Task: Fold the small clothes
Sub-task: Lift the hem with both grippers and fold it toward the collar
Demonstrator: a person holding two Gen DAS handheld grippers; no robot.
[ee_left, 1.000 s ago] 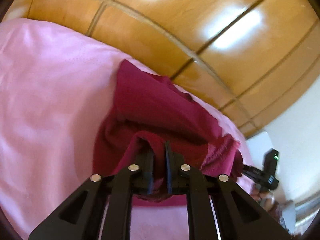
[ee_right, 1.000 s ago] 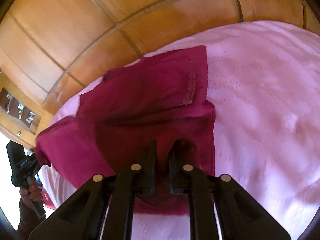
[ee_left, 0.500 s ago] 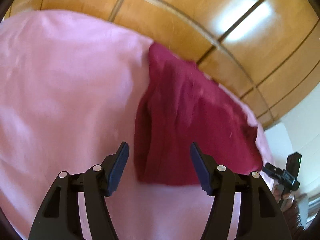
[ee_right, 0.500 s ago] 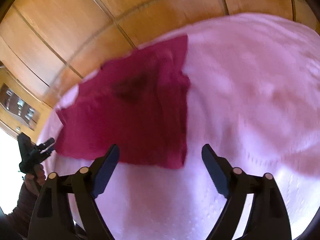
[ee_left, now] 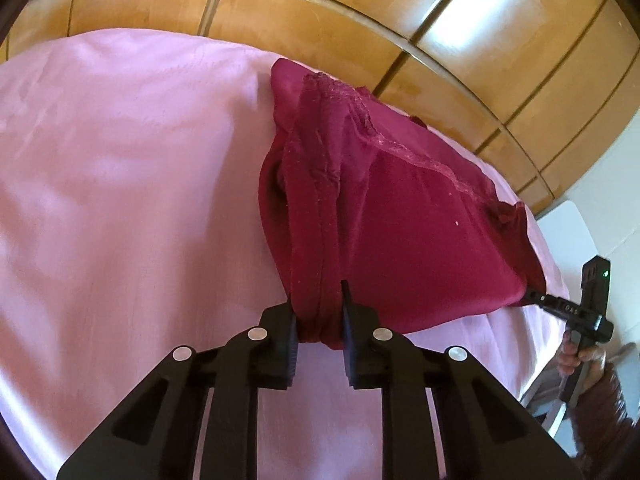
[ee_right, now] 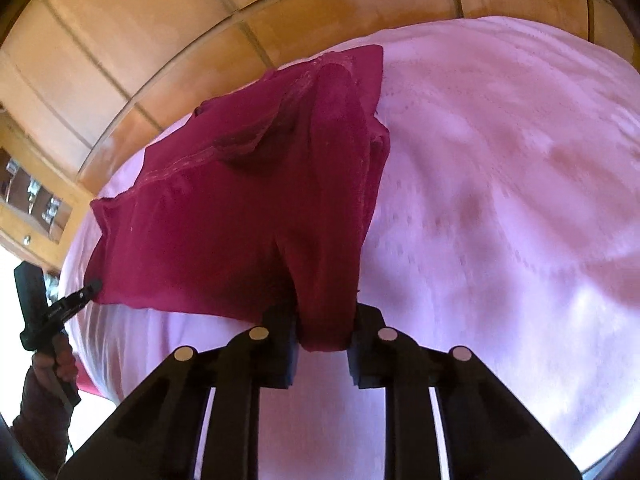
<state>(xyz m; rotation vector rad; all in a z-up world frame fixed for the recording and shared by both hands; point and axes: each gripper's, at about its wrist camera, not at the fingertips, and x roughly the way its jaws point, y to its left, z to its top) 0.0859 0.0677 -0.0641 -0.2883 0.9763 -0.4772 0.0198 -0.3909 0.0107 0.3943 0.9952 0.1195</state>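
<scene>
A dark red garment (ee_left: 400,220) lies folded on the pink bedsheet (ee_left: 120,180), its lace-trimmed edge on the far side. My left gripper (ee_left: 318,300) is closing, and its pads pinch the bunched near left corner of the cloth. In the right wrist view the same garment (ee_right: 240,220) spreads out to the left. My right gripper (ee_right: 326,312) is closing too and clamps the near right corner. Each wrist view shows the other gripper at the opposite corner: the right gripper (ee_left: 536,294) and the left gripper (ee_right: 86,290).
The pink sheet (ee_right: 500,220) covers the whole bed around the garment. Wooden wardrobe panels (ee_left: 400,20) stand behind the far edge of the bed. A white piece of furniture (ee_left: 568,220) sits past the bed's right side. A hand (ee_left: 580,356) holds the right gripper's handle.
Both grippers let go of the raised cloth, which dropped flat onto the sheet. They stood wide open half a second ago and have since closed on the garment's near corners.
</scene>
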